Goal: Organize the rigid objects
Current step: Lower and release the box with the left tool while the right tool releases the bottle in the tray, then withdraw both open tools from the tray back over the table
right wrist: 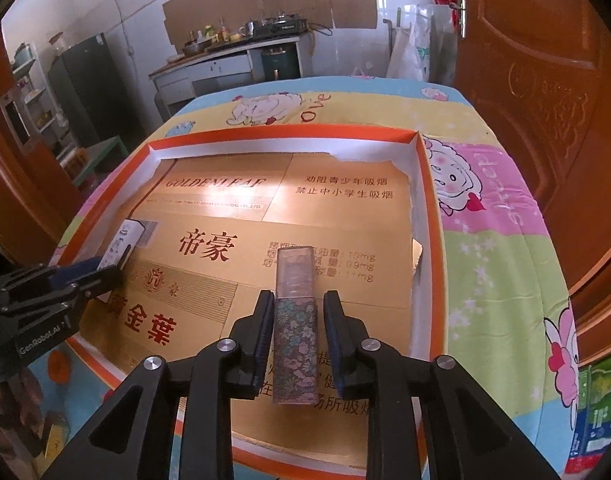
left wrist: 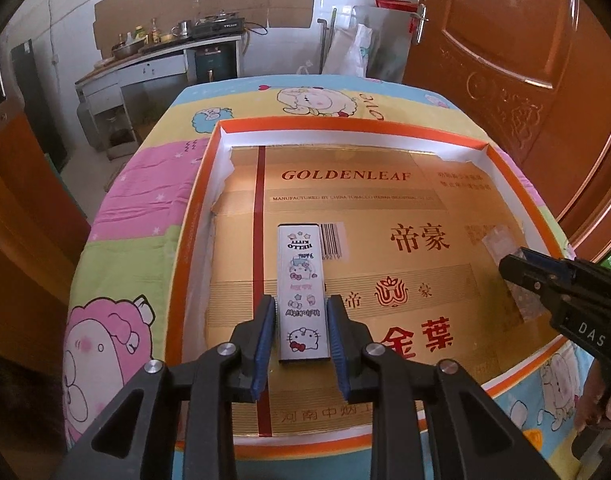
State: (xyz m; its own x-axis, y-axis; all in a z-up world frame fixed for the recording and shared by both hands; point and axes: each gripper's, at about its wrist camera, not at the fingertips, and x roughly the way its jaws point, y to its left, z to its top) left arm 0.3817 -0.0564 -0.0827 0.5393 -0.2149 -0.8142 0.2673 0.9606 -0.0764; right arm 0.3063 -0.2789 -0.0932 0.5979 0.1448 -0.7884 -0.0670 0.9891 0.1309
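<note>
In the orange-rimmed tray [left wrist: 193,216] lined with gold card, the left tongs [left wrist: 301,320] stood slightly apart around the white Hello Kitty case [left wrist: 302,292], pads just clear of its sides. Further right, the right tongs [right wrist: 298,320] likewise straddled the floral case [right wrist: 295,344] without gripping; both cases lay flat on the card

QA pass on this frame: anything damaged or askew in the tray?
Yes: the gold cardboard liner in the orange-rimmed tray is torn ragged at its far right corner, exposing white tray floor. The white Hello Kitty box and floral-patterned box lie flat, undamaged.
</note>
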